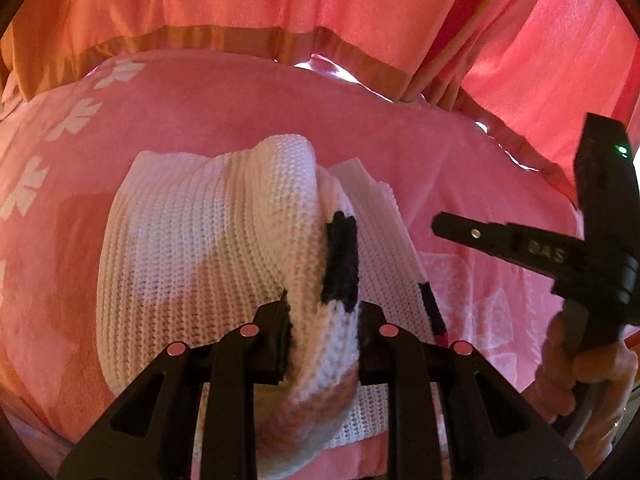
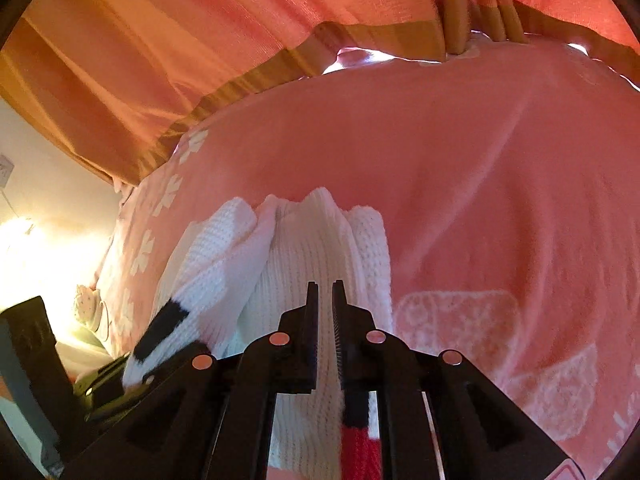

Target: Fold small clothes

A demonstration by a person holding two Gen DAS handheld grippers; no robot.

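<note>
Gripping a rolled fold of the white knit sweater [image 1: 208, 248], the left hand-held gripper [image 1: 322, 336] pinches it tight; the garment's length runs away toward the orange curtain [image 1: 280, 4], lying on the pink blanket [image 1: 224, 112]. The right hand-held gripper [image 2: 325, 320] hovers above, jaws slightly apart, holding nothing.

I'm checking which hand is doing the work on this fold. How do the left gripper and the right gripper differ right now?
The left gripper is clamped on a bunched fold of the white knit sweater; the right gripper holds nothing, with a narrow gap between its pads. The left lifts the fabric, while the right hangs above it. Both are black two-finger tools over the pink blanket.
</note>
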